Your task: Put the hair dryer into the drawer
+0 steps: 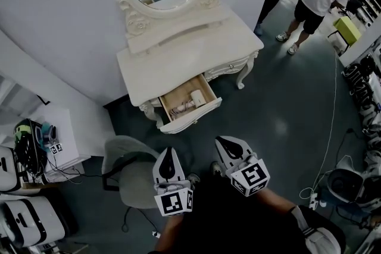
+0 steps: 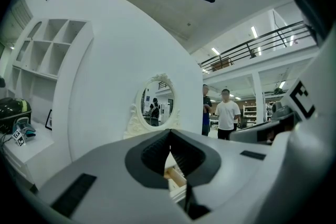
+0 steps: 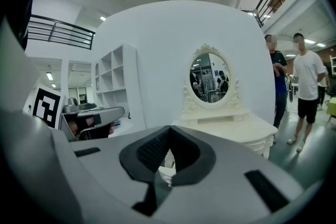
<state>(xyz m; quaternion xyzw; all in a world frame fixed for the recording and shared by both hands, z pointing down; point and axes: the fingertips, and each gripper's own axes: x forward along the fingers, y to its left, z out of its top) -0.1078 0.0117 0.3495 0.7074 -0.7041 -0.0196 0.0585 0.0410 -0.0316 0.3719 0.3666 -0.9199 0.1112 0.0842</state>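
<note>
The hair dryer [image 1: 191, 102] lies already inside the open drawer [image 1: 191, 120] of the white dressing table [image 1: 178, 62]. The left gripper [image 1: 169, 154] and the right gripper [image 1: 226, 143] are both closed and hold nothing, well apart from the table. If the drawer gets pushed in, I think the coiled cord may be pinched at the edge.

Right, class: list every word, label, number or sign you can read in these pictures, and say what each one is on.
No readable words or numbers anywhere.
Cubes on the left gripper and right gripper: square black-and-white code patterns, no letters.
On the side table, a small tag: similar pattern, too small to read.
</note>
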